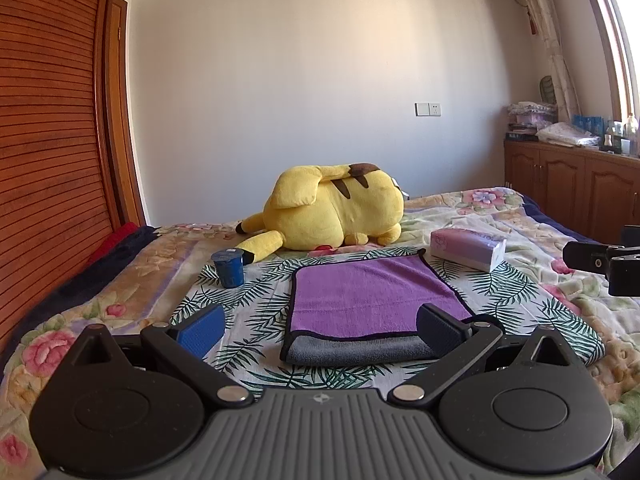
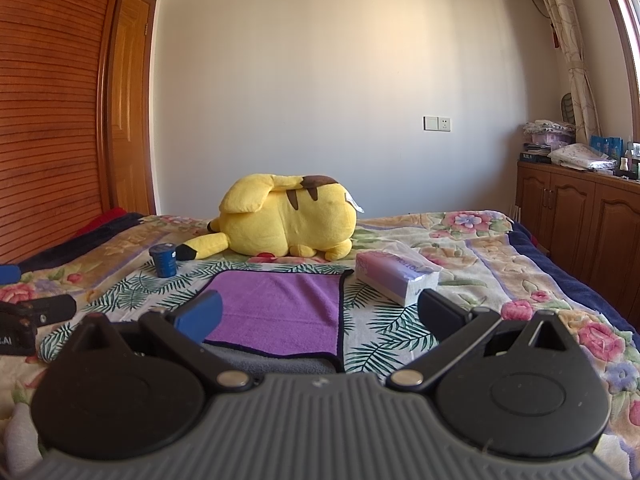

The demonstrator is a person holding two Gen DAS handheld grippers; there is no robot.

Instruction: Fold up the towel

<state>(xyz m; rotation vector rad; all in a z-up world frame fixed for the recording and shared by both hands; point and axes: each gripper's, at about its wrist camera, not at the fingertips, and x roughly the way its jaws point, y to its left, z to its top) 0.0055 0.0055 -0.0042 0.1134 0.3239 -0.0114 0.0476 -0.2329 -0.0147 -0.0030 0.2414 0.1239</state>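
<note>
A purple towel (image 1: 368, 300) with a dark hem and grey underside lies folded on a leaf-print cloth (image 1: 248, 304) on the bed; the purple layer lies over a grey layer that shows along the near edge. It also shows in the right wrist view (image 2: 280, 308). My left gripper (image 1: 320, 330) is open and empty, just in front of the towel's near edge. My right gripper (image 2: 318, 312) is open and empty, in front of the towel's near right corner. The right gripper's body shows at the left wrist view's right edge (image 1: 608, 260).
A yellow plush toy (image 1: 332, 212) lies behind the towel. A blue cup (image 1: 229, 267) stands at the towel's far left. A tissue pack (image 1: 468, 250) lies at its far right. A wooden wardrobe (image 1: 48, 140) is on the left, low cabinets (image 1: 576, 188) on the right.
</note>
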